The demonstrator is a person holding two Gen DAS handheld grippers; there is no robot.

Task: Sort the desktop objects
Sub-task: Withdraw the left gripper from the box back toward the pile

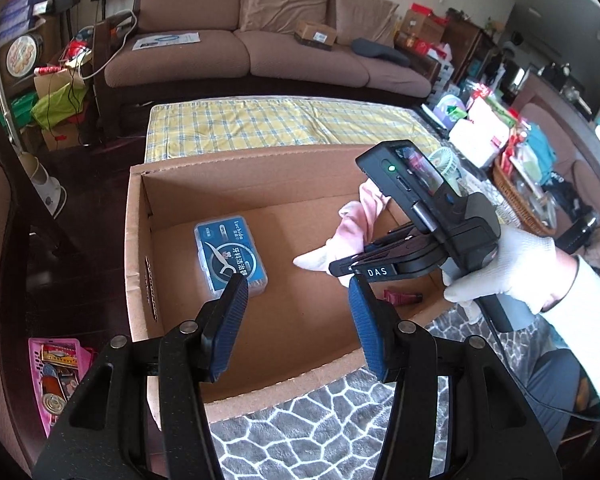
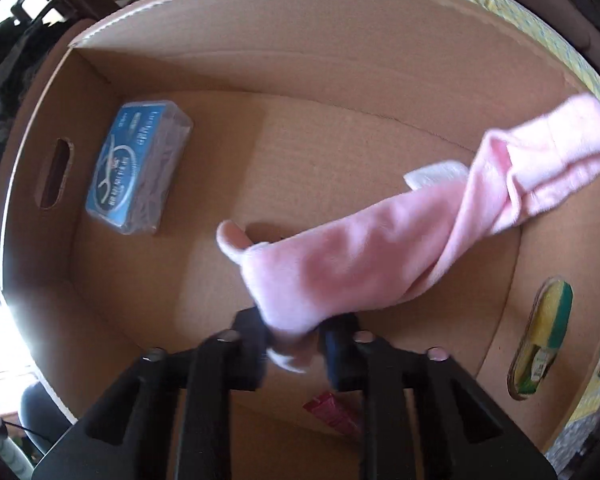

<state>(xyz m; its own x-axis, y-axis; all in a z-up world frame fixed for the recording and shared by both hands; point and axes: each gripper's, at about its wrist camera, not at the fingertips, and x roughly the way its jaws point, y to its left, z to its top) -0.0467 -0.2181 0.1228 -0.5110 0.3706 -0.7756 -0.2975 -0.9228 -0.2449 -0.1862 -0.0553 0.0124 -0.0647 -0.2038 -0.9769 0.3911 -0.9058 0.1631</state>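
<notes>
My right tool is clenched on one end of the pink sock, which hangs limp below it over the cardboard box. It looks soft, light and floppy, so a bunched end is the best hold. My left tool hovers released, gripping nothing.

One cardboard box stands open. Inside it lies one blue floss case on the left, one pink sock toward the right, and one red tube at the near wall. Two grippers show, each with two fingers. One gloved hand is visible. Far off stands one sofa with three seat cushions.
</notes>
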